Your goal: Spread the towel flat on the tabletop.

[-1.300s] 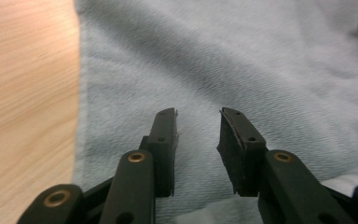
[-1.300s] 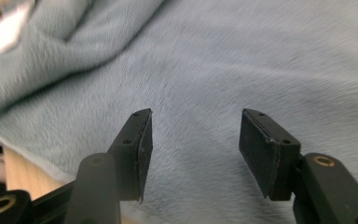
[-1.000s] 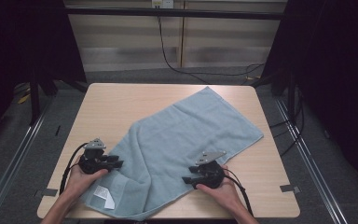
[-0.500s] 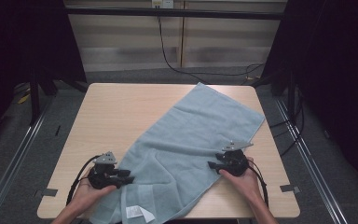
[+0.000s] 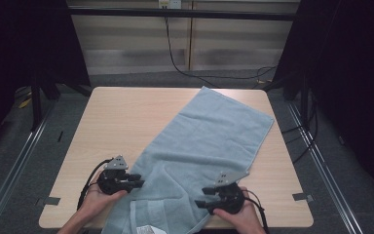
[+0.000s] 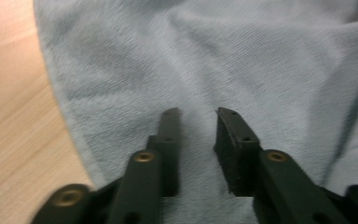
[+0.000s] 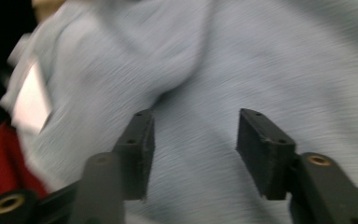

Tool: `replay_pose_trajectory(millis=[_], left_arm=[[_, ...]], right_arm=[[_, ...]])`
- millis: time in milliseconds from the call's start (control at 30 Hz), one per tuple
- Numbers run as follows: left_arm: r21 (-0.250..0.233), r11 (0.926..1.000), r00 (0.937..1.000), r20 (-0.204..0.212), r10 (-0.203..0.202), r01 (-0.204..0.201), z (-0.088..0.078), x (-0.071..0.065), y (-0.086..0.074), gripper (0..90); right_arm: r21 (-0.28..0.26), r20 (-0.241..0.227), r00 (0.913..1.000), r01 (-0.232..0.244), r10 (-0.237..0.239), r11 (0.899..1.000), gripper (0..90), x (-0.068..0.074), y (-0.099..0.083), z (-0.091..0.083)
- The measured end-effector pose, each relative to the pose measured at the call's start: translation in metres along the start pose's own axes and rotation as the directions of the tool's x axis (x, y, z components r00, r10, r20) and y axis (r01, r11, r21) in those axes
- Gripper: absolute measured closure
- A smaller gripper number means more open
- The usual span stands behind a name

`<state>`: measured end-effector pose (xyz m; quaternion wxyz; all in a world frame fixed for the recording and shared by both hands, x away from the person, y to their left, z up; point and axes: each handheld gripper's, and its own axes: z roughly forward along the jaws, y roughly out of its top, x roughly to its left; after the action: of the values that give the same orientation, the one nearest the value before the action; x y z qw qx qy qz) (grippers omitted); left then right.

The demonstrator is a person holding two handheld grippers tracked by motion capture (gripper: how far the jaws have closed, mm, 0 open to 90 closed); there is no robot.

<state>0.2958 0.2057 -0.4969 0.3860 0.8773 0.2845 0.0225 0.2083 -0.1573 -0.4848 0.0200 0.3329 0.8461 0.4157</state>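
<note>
A light blue towel (image 5: 209, 141) lies slantwise across the wooden table (image 5: 126, 117), its near end hanging over the front edge with a white label (image 5: 149, 228) showing. My left gripper (image 5: 139, 181) rests at the towel's left edge, pointing right. In the left gripper view the left gripper (image 6: 198, 112) has its jaws a narrow gap apart over the towel (image 6: 223, 60); they have just been closing, and no cloth is pinched. My right gripper (image 5: 200, 197) sits on the towel's near right side, pointing left. The right gripper (image 7: 193, 114) stands open above the towel (image 7: 270, 65).
Bare table wood (image 6: 14, 130) lies left of the towel edge. Tape marks (image 5: 303, 197) sit at the table's near corners. Dark frames and cables (image 5: 175, 53) stand beyond the far edge. The label (image 7: 30, 100) and something red (image 7: 0, 154) appear at the left of the right gripper view.
The towel has slid toward the front edge, with more of it hanging over. The left gripper moved nearer and right along the edge. The right gripper swung right, then back toward the front.
</note>
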Motion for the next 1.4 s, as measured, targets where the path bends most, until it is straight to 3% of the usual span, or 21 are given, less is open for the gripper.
replay_pose_trajectory(millis=[33, 100, 200, 300, 367, 400, 533, 667, 733, 800, 933, 1067, 1133, 1167, 1200, 1267, 1400], left_arm=[[-0.005, 0.9999, 0.9999, -0.003, 0.015, -0.015, -0.001, 0.001, -0.001, 73.8], [-0.007, 0.9998, 0.9998, -0.01, 0.017, -0.017, -0.002, 0.001, -0.002, 72.5], [-0.033, 0.9994, 0.9999, -0.002, 0.013, -0.013, -0.002, 0.001, -0.007, 69.5], [-0.037, 0.9988, 0.9992, -0.027, 0.031, -0.032, -0.003, -0.002, -0.008, 68.9], [-0.035, 0.9981, 0.9975, -0.05, 0.049, -0.051, -0.003, -0.003, -0.008, 70.2], [-0.037, 0.998, 0.9969, -0.061, 0.049, -0.051, -0.003, -0.003, -0.009, 71.4], [-0.052, 0.9984, 0.9959, -0.089, 0.019, -0.024, -0.01, 0.003, -0.016, 72.2], [-0.057, 0.9983, 0.9988, -0.048, -0.012, 0.01, -0.015, 0.004, -0.022, 72.7], [-0.048, 0.9988, 0.9997, -0.021, -0.015, 0.014, -0.017, -0.003, -0.023, 72.5], [-0.037, 0.9993, 0.9999, -0.014, 0.007, -0.008, -0.017, -0.013, -0.025, 72.2], [-0.015, 0.9997, 0.9988, 0.046, 0.02, -0.02, -0.02, -0.032, -0.03, 71.3], [0.003, 1.0, 0.9959, 0.09, 0.003, -0.003, -0.024, -0.042, -0.035, 70.2], [0.008, 0.9998, 0.9974, 0.07, 0.017, -0.017, -0.025, -0.04, -0.031, 67.2], [-0.007, 1.0, 0.9984, 0.057, 0.0, 0.001, -0.024, -0.036, -0.025, 64.3], [-0.038, 0.9991, 0.9991, 0.039, -0.017, 0.018, -0.023, -0.03, -0.018, 64.1], [-0.082, 0.9966, 0.9995, 0.028, -0.012, 0.014, -0.023, -0.021, -0.003, 64.1], [-0.071, 0.9974, 0.9997, 0.021, -0.013, 0.015, -0.011, -0.009, 0.015, 63.9]], right_arm=[[0.026, -0.044, 0.9989, 0.017, -0.016, 1.0, 49.6, 0.008, -0.004, 0.006], [0.027, -0.057, 0.9982, 0.022, -0.021, 0.999, 49.0, 0.011, -0.005, 0.009], [0.025, -0.13, 0.991, 0.035, -0.032, 0.999, 46.2, 0.017, -0.005, 0.018], [0.015, -0.147, 0.9883, 0.043, -0.04, 0.999, 45.4, 0.021, -0.003, 0.019], [0.055, -0.11, 0.9921, 0.067, -0.06, 0.996, 49.4, 0.021, -0.004, 0.023], [0.045, -0.094, 0.9922, 0.087, -0.082, 0.995, 52.8, 0.02, -0.006, 0.023], [0.055, -0.064, 0.995, 0.08, -0.077, 0.995, 53.6, 0.009, -0.011, 0.011], [0.045, -0.028, 0.9972, 0.071, -0.069, 0.997, 53.6, -0.001, -0.024, -0.006], [0.047, -0.013, 0.9979, 0.064, -0.063, 0.997, 53.6, -0.002, -0.029, -0.013], [0.058, 0.023, 0.9972, 0.069, -0.071, 0.996, 53.6, -0.003, -0.033, -0.019], [0.074, 0.081, 0.9941, 0.067, -0.073, 0.995, 55.0, -0.008, -0.037, -0.029], [0.063, 0.074, 0.997, 0.019, -0.024, 0.998, 52.3, -0.013, -0.04, -0.034], [0.07, 0.03, 0.9995, -0.002, 0.0, 0.998, 47.9, -0.013, -0.039, -0.034], [0.069, 0.022, 0.9997, -0.011, 0.01, 0.998, 47.1, -0.013, -0.038, -0.035], [0.053, 0.026, 0.9994, -0.022, 0.021, 0.998, 47.2, -0.015, -0.036, -0.036], [0.01, 0.042, 0.998, -0.048, 0.047, 0.999, 48.2, -0.02, -0.033, -0.04], [-0.004, 0.078, 0.9954, -0.056, 0.056, 0.998, 51.7, -0.023, -0.033, -0.047]])
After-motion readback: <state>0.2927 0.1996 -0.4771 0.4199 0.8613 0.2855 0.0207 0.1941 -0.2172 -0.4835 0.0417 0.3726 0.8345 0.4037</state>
